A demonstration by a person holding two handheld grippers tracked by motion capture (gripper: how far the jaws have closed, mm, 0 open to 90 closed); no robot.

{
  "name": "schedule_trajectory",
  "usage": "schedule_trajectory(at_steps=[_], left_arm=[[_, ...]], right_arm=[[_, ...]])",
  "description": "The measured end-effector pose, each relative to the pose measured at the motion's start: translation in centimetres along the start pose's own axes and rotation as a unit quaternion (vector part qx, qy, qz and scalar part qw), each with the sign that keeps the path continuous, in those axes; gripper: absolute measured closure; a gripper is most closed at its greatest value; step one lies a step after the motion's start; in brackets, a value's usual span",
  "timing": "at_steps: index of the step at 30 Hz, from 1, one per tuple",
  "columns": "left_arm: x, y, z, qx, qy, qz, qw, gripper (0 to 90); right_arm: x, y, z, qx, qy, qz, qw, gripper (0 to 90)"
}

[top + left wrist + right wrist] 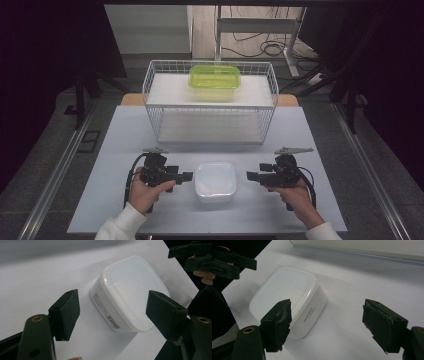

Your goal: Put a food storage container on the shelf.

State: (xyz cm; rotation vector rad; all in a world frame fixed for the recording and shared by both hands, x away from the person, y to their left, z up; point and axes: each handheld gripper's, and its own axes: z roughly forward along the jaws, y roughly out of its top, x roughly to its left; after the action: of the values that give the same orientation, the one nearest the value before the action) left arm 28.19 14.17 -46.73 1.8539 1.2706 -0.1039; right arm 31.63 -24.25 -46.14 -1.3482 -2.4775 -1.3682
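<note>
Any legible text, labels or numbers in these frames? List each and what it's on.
None legible.
White container: a printed sticker runs along its side wall in the left gripper view; several lines of print, too small and blurred to read.
Same container, another side wall in the right gripper view: a short line of dark print, also too blurred to read.
Green container in the wire basket: no visible print.

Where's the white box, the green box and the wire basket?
white box point(215, 181), high view, middle of its lid
green box point(214, 76), high view, centre of its lid
wire basket point(210, 106), high view, front top rim
</note>
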Motion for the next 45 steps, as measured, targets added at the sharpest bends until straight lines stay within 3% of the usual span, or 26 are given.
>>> schedule_trajectory(at_steps=[9, 13, 19, 25, 30, 35, 40, 45], left_arm=[[0.6, -0.3, 0.7, 0.008, -0.029, -0.024, 0.9993, 31.2], [1.0, -0.5, 1.0, 0.011, -0.045, -0.043, 0.9980, 32.9], [1.4, -0.7, 1.6, 0.016, -0.065, -0.064, 0.9957, 36.4], [1.5, -0.8, 2.3, 0.027, -0.071, -0.072, 0.9945, 39.1], [1.9, -1.1, 3.0, 0.031, -0.090, -0.101, 0.9903, 41.8], [2.1, -1.3, 3.4, 0.036, -0.100, -0.111, 0.9881, 46.6], [2.1, -1.4, 3.8, 0.044, -0.111, -0.115, 0.9861, 55.1], [2.0, -1.5, 3.9, 0.040, -0.123, -0.118, 0.9847, 66.0]], right_arm=[[0.8, -0.1, 0.6, 0.008, 0.020, 0.016, 0.9996, 31.5], [0.8, -0.1, 1.2, 0.018, 0.040, 0.028, 0.9986, 34.2], [0.9, -0.1, 2.2, 0.021, 0.049, 0.048, 0.9974, 38.3], [0.8, -0.2, 2.7, 0.027, 0.055, 0.056, 0.9965, 43.0], [0.7, -0.3, 3.2, 0.033, 0.062, 0.067, 0.9953, 46.0], [0.6, -0.3, 3.6, 0.038, 0.068, 0.068, 0.9947, 48.5], [0.2, -0.3, 4.5, 0.039, 0.087, 0.091, 0.9913, 53.0], [0.1, -0.6, 5.0, 0.054, 0.113, 0.117, 0.9853, 63.0]])
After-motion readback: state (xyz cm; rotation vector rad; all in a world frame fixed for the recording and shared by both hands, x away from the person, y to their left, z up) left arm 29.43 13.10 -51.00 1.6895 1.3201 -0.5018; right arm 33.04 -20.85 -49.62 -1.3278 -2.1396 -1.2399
